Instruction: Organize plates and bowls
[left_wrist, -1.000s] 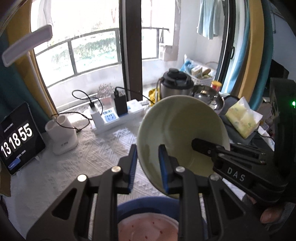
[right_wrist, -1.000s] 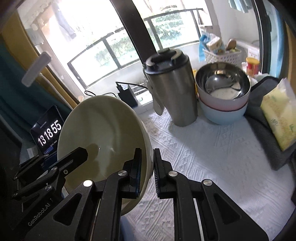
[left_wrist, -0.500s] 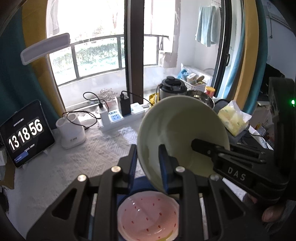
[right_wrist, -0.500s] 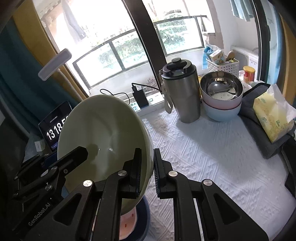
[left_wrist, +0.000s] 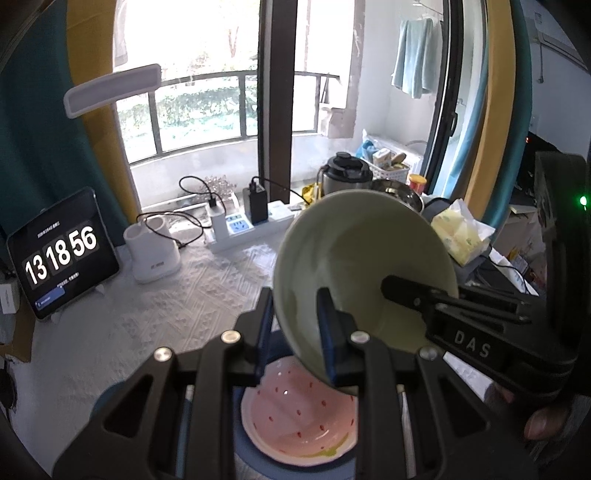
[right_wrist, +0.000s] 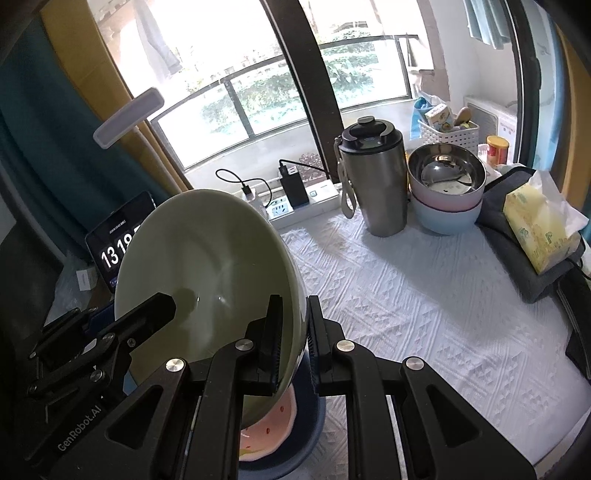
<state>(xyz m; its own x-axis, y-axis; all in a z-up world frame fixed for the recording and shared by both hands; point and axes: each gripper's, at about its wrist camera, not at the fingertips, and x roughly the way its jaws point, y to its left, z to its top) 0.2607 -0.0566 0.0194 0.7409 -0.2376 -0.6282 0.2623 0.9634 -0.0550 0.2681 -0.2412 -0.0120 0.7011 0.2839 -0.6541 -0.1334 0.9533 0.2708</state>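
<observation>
A pale green bowl (left_wrist: 362, 266) hangs tilted on its side above the table, held by both grippers at opposite sides of its rim. My left gripper (left_wrist: 295, 299) is shut on the rim nearest it, and shows in the right wrist view as a black finger (right_wrist: 159, 302) inside the green bowl (right_wrist: 207, 266). My right gripper (right_wrist: 294, 301) is shut on the other side of the rim. Below the bowl lies a pink plate (left_wrist: 299, 417) with red specks, resting in a dark blue dish (right_wrist: 306, 432).
At the back right, a steel bowl (right_wrist: 447, 173) sits nested in a pink bowl and a light blue bowl (right_wrist: 447, 219), beside a steel tumbler (right_wrist: 373, 177). A tissue pack (right_wrist: 539, 225) lies on a grey bag. A clock tablet (left_wrist: 61, 253), a white holder (left_wrist: 153, 251) and a power strip (left_wrist: 251, 225) line the window side.
Both grippers have drawn back from the window and risen a little with the green bowl between them. The pink plate beneath has come into fuller view.
</observation>
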